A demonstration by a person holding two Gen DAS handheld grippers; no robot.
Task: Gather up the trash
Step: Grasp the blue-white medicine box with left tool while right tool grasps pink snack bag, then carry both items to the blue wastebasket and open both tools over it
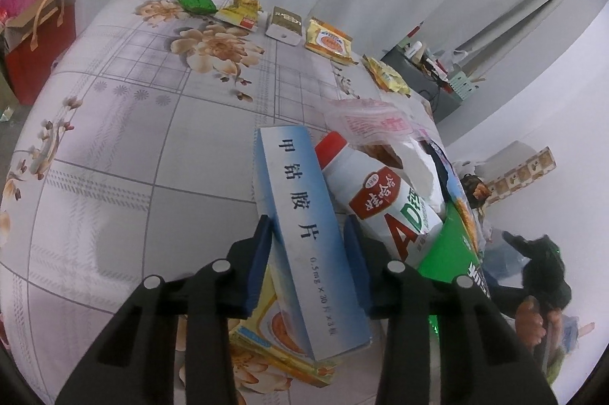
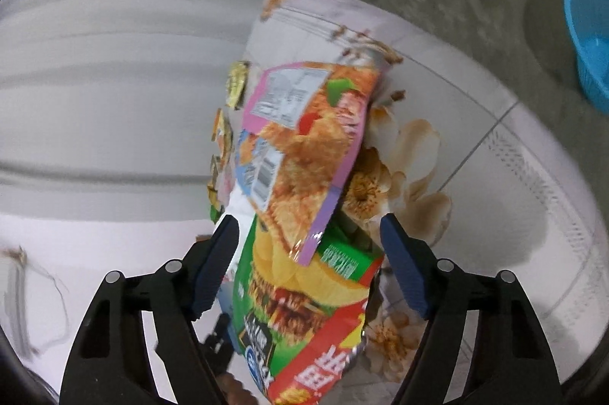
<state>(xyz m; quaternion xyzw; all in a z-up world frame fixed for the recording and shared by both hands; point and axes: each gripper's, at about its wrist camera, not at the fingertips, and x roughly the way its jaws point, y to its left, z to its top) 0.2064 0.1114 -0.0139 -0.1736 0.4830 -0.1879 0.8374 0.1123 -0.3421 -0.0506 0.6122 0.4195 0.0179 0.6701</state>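
Observation:
My left gripper [image 1: 309, 241] is shut on a long blue and white medicine box [image 1: 300, 226] held over the flowered bed sheet [image 1: 133, 157]. Right of the box lie a white AD drink bottle with a red cap [image 1: 375, 192], a green snack bag [image 1: 453, 249] and a pink wrapper [image 1: 373, 123]. A yellow packet [image 1: 281, 340] lies under the box. My right gripper [image 2: 309, 237] is open, its fingers either side of a green chip bag [image 2: 300, 310] and a pink and orange snack bag [image 2: 304, 146].
Along the bed's far edge lie a green packet [image 1: 194, 1], yellow wrappers [image 1: 241, 11], a small white box [image 1: 285, 24] and more yellow packets [image 1: 329, 41]. A red paper bag [image 1: 38, 39] stands at left. A blue basket [image 2: 590, 35] sits on the floor.

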